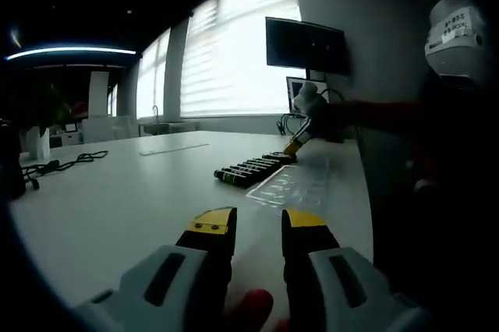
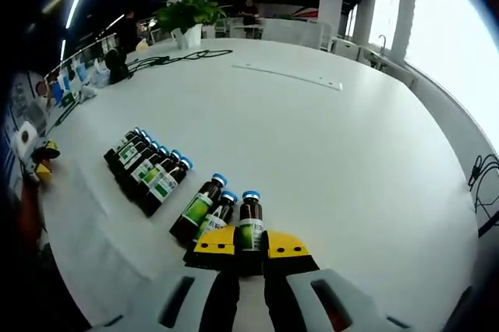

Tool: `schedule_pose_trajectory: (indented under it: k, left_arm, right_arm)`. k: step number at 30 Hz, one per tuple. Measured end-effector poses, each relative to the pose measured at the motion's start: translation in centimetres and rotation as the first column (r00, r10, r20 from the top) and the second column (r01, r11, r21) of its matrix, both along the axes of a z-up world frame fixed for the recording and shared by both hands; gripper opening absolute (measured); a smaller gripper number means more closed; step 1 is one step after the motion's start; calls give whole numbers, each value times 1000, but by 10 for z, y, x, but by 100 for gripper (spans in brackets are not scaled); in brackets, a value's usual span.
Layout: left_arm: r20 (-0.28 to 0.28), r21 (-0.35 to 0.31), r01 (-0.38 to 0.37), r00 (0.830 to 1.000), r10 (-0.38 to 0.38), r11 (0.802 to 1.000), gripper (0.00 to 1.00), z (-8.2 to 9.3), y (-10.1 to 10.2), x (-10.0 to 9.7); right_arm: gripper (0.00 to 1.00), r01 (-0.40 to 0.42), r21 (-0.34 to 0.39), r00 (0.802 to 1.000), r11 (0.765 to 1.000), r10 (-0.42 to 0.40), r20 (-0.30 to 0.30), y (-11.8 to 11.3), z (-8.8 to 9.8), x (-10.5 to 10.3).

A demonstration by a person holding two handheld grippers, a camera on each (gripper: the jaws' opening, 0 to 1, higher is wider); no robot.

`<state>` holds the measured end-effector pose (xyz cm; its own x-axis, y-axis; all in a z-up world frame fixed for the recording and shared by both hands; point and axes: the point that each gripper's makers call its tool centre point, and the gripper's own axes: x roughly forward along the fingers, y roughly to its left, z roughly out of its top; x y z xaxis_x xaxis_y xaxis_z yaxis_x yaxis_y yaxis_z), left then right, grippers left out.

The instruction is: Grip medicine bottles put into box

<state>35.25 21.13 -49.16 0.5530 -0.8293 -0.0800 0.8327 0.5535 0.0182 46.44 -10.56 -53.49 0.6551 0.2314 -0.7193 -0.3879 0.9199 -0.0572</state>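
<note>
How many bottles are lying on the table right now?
9, though some may be hidden: six packed in a row, two loose beside it, and one between the right gripper's jaws, all on the table.

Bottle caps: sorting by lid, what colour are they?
Blue caps, clearest in the right gripper view.

We see dark medicine bottles with blue caps and green labels lying on their sides: a tight row point(image 2: 146, 168), two loose bottles point(image 2: 204, 207) beside it, and one bottle point(image 2: 250, 223) between yellow-tipped jaws.
</note>
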Motion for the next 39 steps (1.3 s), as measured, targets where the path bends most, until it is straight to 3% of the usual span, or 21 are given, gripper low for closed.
schedule_pose_trajectory:
  k: [39]
  left_arm:
    - [2,-4,13,1000,-13,1000,18,0,1,-2]
  right_arm:
    - [7,33,45,990,998,-39,132,1,58,-22]
